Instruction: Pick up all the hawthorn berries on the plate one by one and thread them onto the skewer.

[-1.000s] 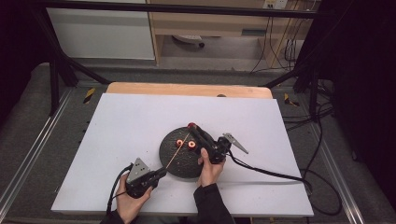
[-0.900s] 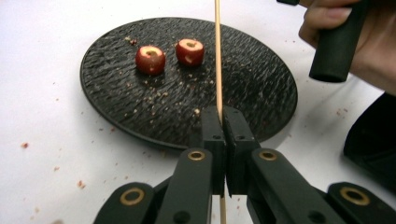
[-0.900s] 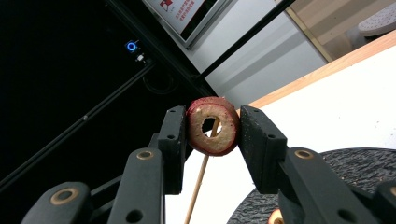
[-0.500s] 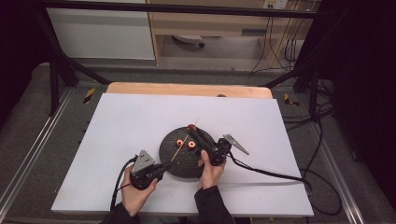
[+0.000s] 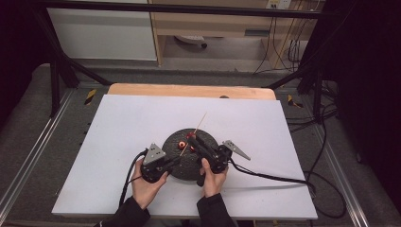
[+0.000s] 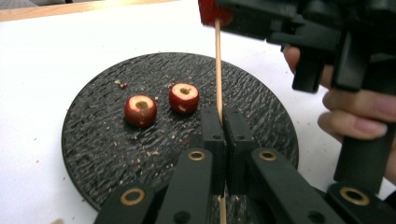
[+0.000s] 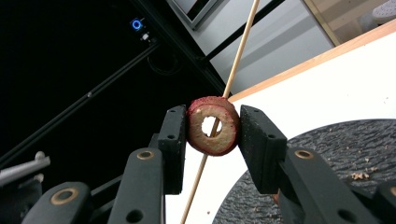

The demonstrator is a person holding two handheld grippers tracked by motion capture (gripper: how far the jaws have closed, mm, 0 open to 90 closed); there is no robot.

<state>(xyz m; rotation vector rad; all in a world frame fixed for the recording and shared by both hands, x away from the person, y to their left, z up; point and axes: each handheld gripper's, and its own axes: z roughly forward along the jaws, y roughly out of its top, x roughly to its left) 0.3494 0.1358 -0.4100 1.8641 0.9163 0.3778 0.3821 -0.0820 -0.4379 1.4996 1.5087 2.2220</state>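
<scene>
One cored red fruit ring (image 7: 213, 126) sits pinched between the jaws of my right gripper (image 7: 213, 128), which press on its two sides and are closed only as far as the ring's width. A thin wooden skewer (image 7: 232, 70) passes through the hole in its middle; in the right gripper view the stick runs from lower left up to upper right, slanting across the dark background. In the left gripper view that same ring (image 6: 212, 11) shows at the top edge, held up off the plate with the skewer (image 6: 217, 65) going into it from below.

My left gripper (image 6: 223, 122) has its jaws fully together on the lower part of the skewer, the stick standing up out of the seam between them.

Two more cored red fruits lie on the round black plate (image 6: 93, 154) below, one (image 6: 140, 110) just beside the other (image 6: 184, 98), not touching, with crumbs scattered around them.

From the high view, the left gripper (image 5: 174, 162) comes over the plate's (image 5: 187, 168) near left edge and the right gripper (image 5: 192, 138) reaches across it from the right, each in one of the person's hands. The skewer's (image 5: 199, 124) free end pokes out past the plate's far rim over the white table (image 5: 118, 123).
</scene>
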